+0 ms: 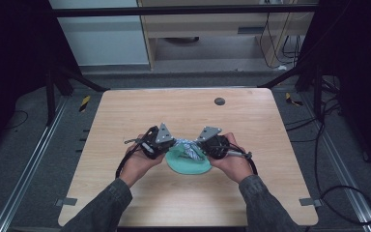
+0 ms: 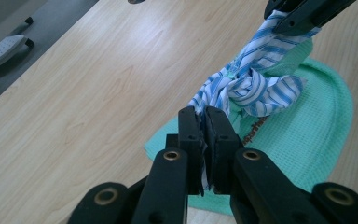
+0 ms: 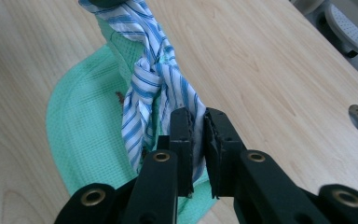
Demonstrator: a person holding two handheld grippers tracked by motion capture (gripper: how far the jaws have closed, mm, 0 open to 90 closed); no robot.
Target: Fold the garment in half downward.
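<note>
Jaws on both grippers are clamped on the blue-and-white striped cloth [image 2: 256,84], one at each end, and the cloth runs taut between them with a knot already formed at its middle. From the left gripper [image 2: 204,122] view the jaws pinch one tail tight, and the far tail rises to the other gripper at the top right. From the right gripper [image 3: 199,122] view the same holds in mirror — its jaws are pressed on the near tail, the knot just ahead of them. The striped cloth is lifted above a green waffle-weave cloth [image 1: 186,166] that lies flat on the bench [image 1: 125,116], and it seems wrapped around a gathered part of it. I judge the tying largely done — what seems left is to pull the knot snug and let go
</note>
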